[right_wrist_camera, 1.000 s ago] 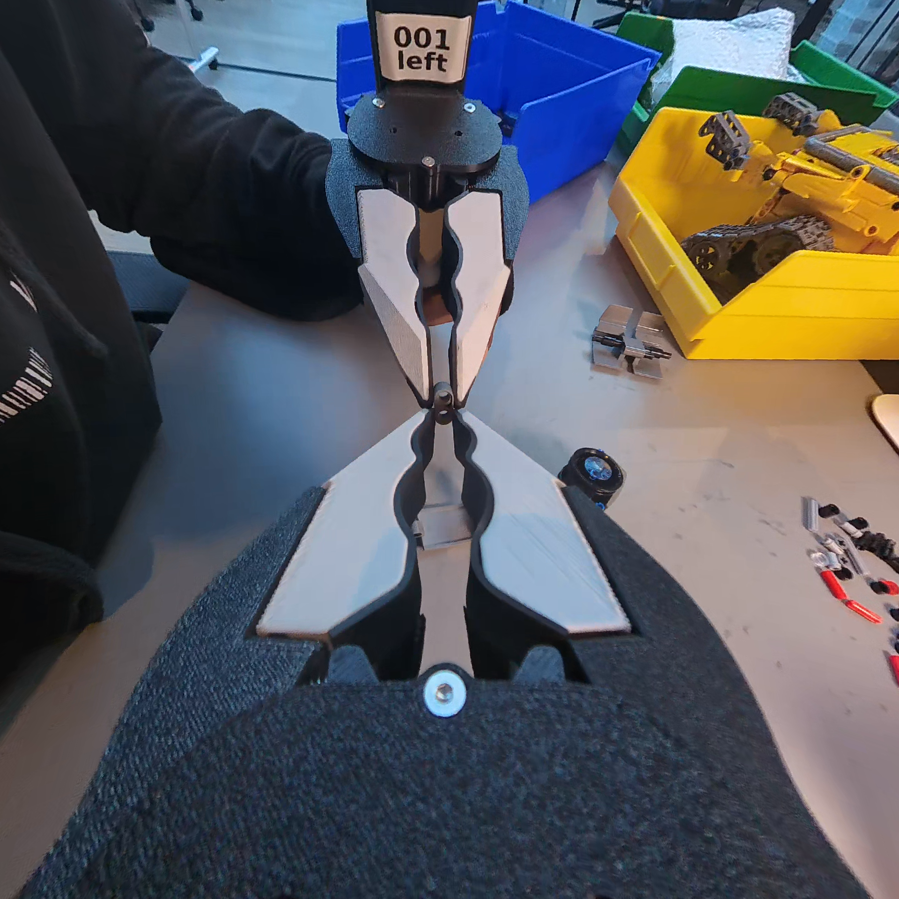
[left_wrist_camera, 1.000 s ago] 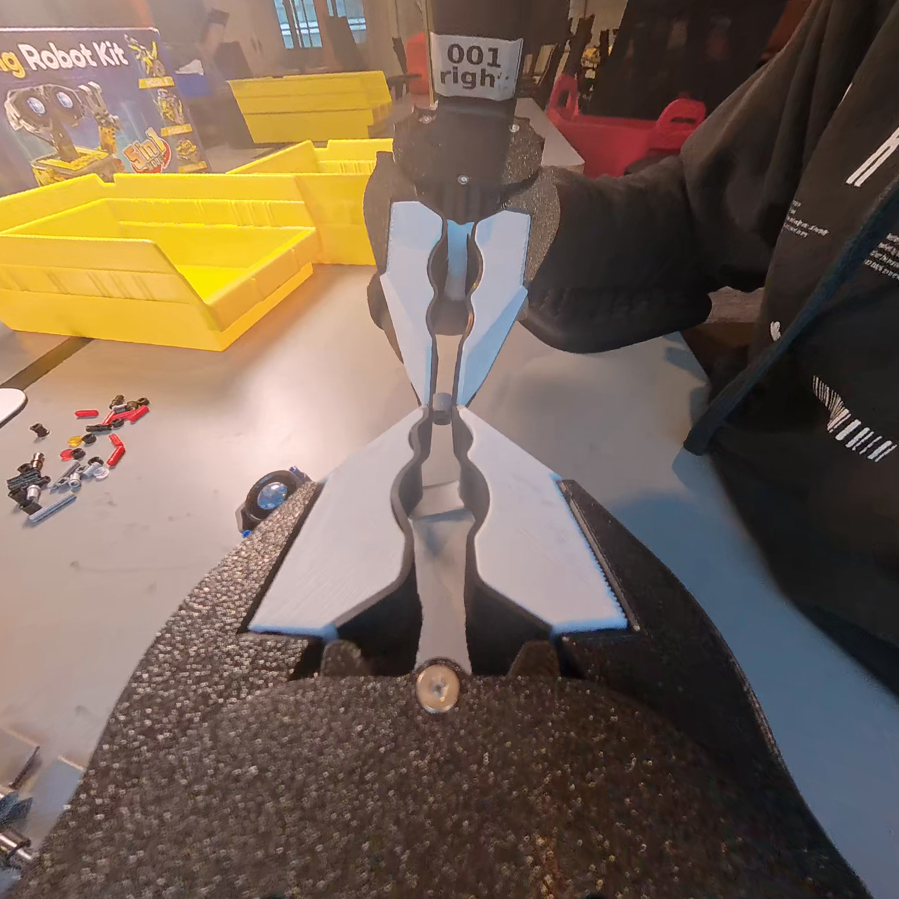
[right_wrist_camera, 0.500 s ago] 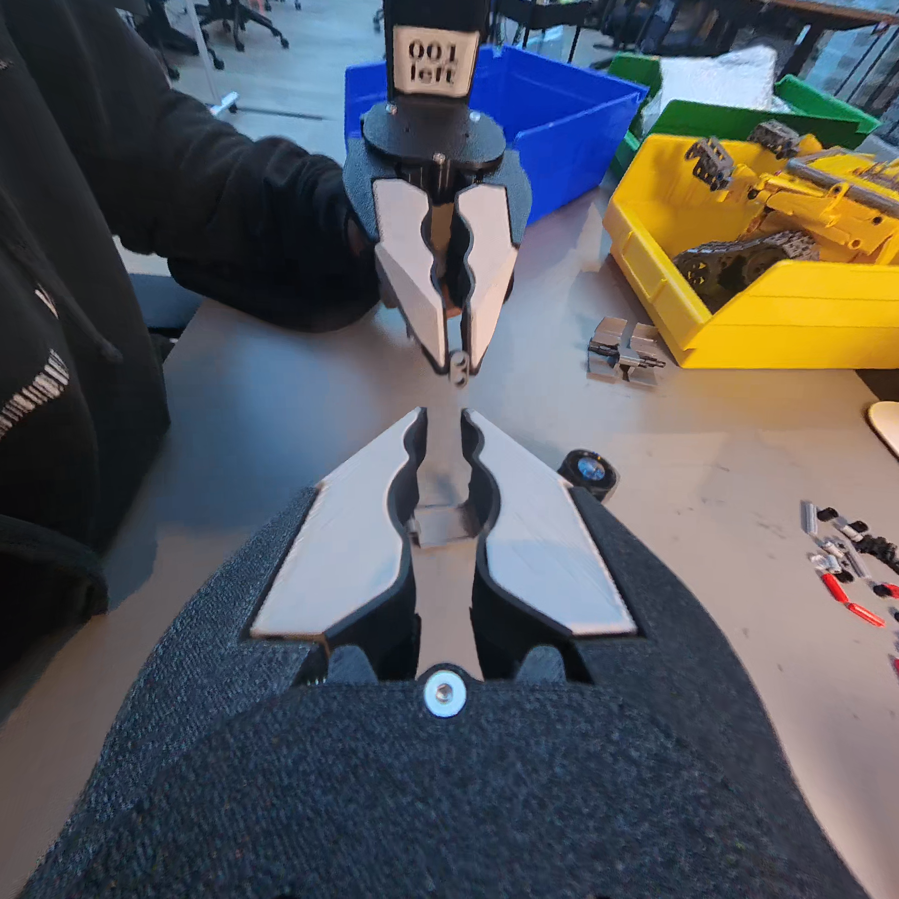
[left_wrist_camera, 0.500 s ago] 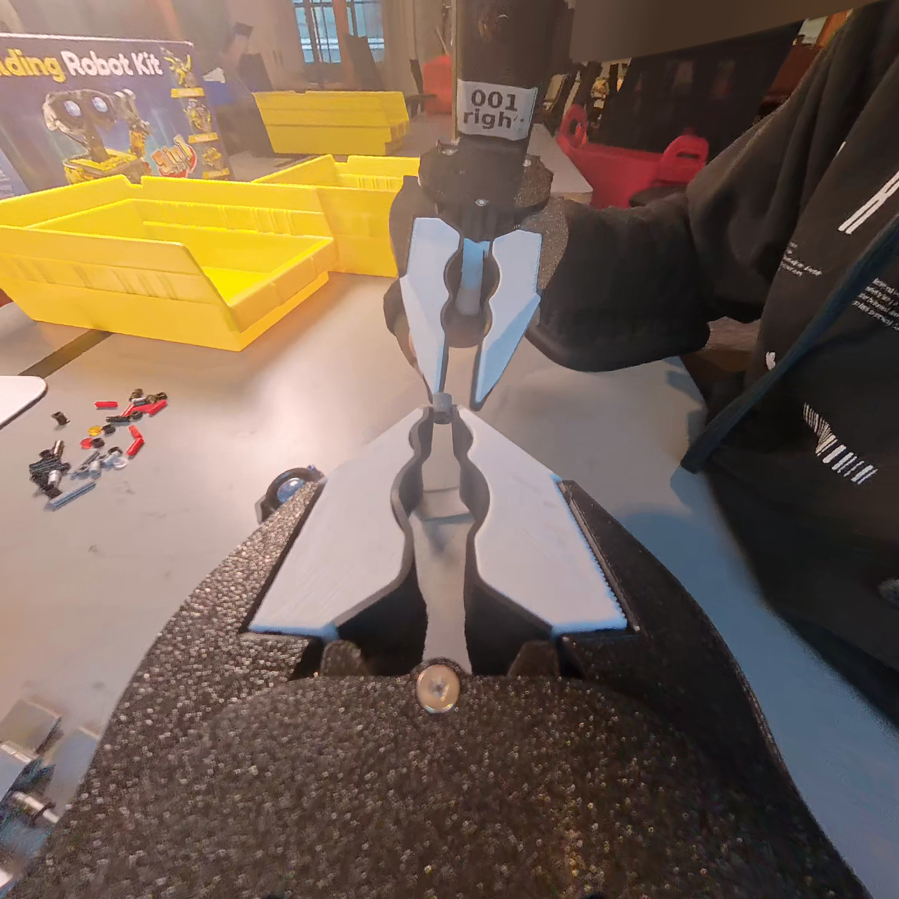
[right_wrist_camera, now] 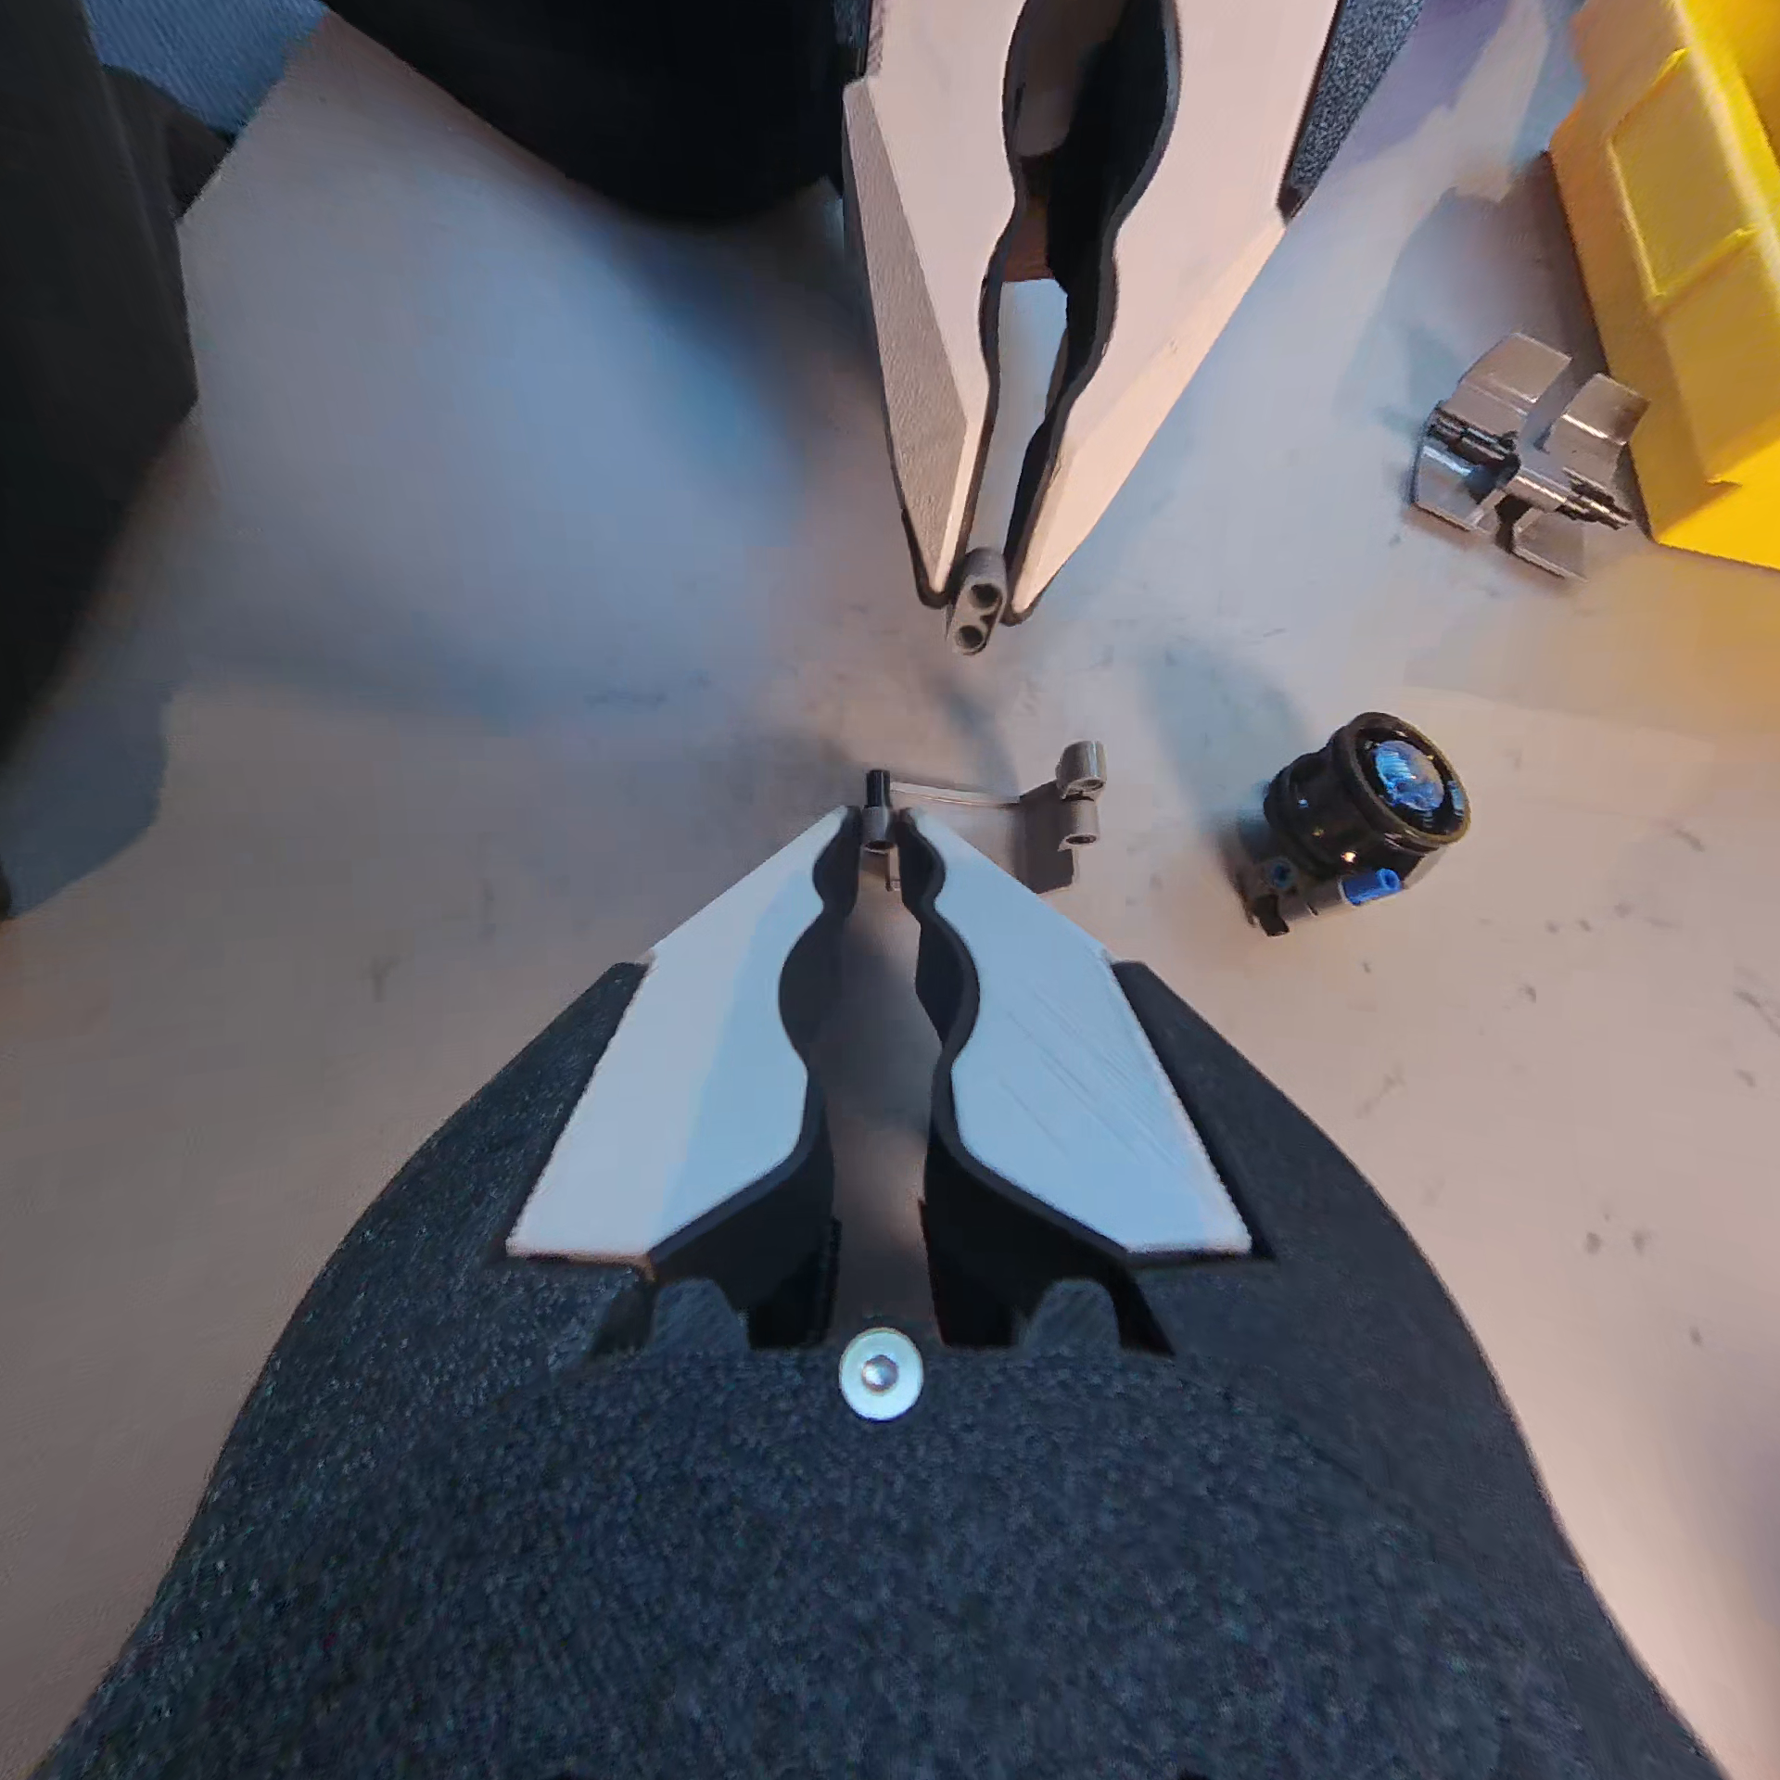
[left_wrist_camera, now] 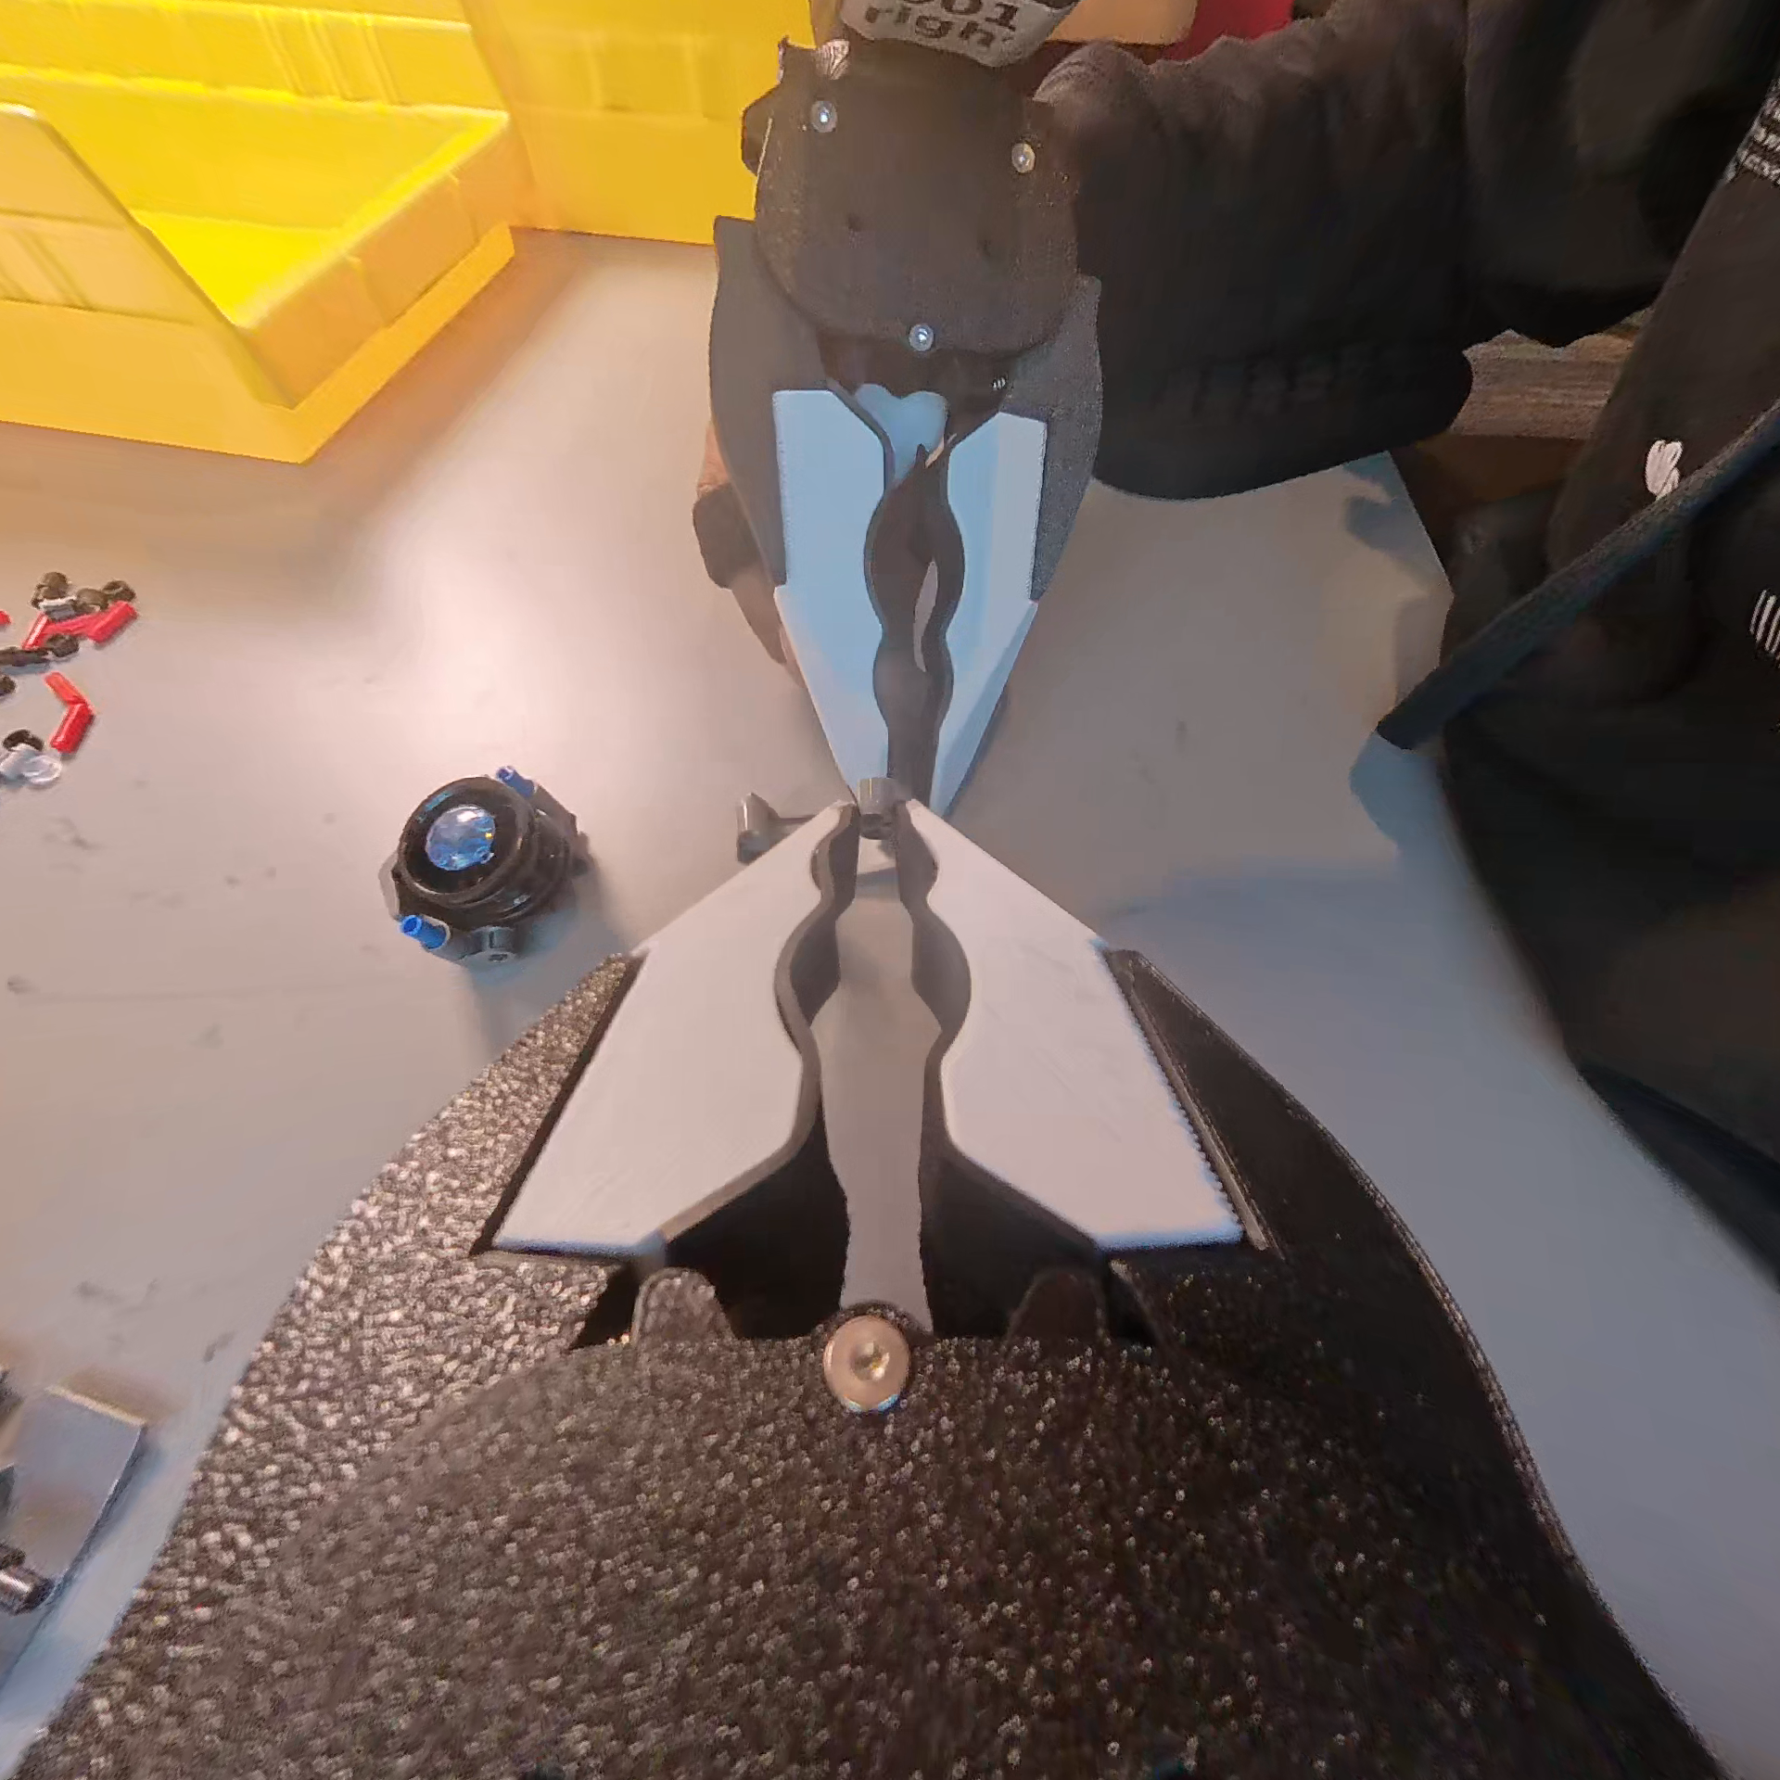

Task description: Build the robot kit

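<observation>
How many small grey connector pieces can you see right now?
3: one pinched in the left claw, one in the right claw, a loose piece on the table beside it. Others may be hidden.

Grey two-hole connector (right_wrist_camera: pixel 975 616): small, stubby, pinched at the tip of the left gripper (right_wrist_camera: pixel 973 602), both holes facing the right wrist camera, held clear above the surface (right_wrist_camera: pixel 482 578). Grey bush with black pin (right_wrist_camera: pixel 876 814): tiny, upright, clamped between the tips of the right gripper (right_wrist_camera: pixel 878 819), low over the surface. Grey angled connector (right_wrist_camera: pixel 1077 795): lying loose on the surface just beside the right gripper's tips, between them and the black lens-like part with blue pins (right_wrist_camera: pixel 1358 819).
</observation>
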A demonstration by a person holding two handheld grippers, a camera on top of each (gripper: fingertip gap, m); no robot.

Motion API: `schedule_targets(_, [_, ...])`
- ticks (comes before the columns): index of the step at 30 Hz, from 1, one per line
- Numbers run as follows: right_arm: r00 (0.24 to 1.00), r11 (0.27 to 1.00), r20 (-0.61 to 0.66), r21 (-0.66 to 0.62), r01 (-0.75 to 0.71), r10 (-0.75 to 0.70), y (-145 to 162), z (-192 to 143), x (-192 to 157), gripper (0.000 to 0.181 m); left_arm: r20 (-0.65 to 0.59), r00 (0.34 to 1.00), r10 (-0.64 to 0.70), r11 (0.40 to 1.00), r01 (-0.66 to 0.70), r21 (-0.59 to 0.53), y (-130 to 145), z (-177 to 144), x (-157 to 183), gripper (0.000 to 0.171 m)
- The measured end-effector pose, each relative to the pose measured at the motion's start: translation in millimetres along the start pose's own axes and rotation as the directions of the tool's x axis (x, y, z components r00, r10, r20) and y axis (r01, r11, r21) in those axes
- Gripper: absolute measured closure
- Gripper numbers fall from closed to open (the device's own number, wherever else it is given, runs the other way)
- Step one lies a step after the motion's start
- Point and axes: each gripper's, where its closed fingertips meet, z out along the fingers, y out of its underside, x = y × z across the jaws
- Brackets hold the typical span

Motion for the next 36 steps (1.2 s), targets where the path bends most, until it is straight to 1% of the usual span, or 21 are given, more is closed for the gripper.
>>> schedule_targets(3, [0.999,0.999,-0.012,0.022,-0.043,0.044,-3,-1,5,0.174,0.003,1.000,-0.002,1.000,0.002,0.002,0,0,0,0.165])
schedule_targets(7, [0.984,0.970,0.018,0.162,-0.179,0.179,-24,-17,14,0.174,0.008,0.999,-0.034,0.999,0.034,0.042,-7,-4,-4,0.165])
schedule_targets(10, [0.981,0.962,0.012,0.198,-0.190,0.191,-36,-23,17,0.174,0.000,0.999,-0.040,0.998,0.040,0.056,-8,-4,-4,0.165])
schedule_targets(16, [0.983,0.974,-0.006,0.132,-0.182,0.185,-28,-17,15,0.174,0.008,1.000,-0.004,1.000,0.004,0.000,1,2,-2,0.165])
schedule_targets(24, [0.985,0.983,-0.013,0.062,-0.172,0.173,-18,-10,12,0.174,0.055,0.994,0.091,0.993,-0.087,-0.079,11,10,-1,0.165])
schedule_targets(28, [0.988,0.988,-0.040,-0.033,-0.148,0.146,-11,-4,11,0.176,0.091,0.976,0.196,0.970,-0.180,-0.161,19,16,-2,0.165])
schedule_targets(31, [0.990,0.986,-0.051,-0.100,-0.136,0.132,-1,5,8,0.176,0.072,0.970,0.231,0.949,-0.208,-0.238,33,21,-1,0.165])
schedule_targets(33, [0.992,0.984,-0.062,-0.127,-0.121,0.114,1,6,7,0.176,0.076,0.966,0.248,0.941,-0.221,-0.255,36,23,-1,0.166])
schedule_targets(36, [0.990,0.981,-0.080,-0.146,-0.126,0.115,2,7,9,0.176,0.093,0.964,0.249,0.943,-0.220,-0.251,36,24,-3,0.166])
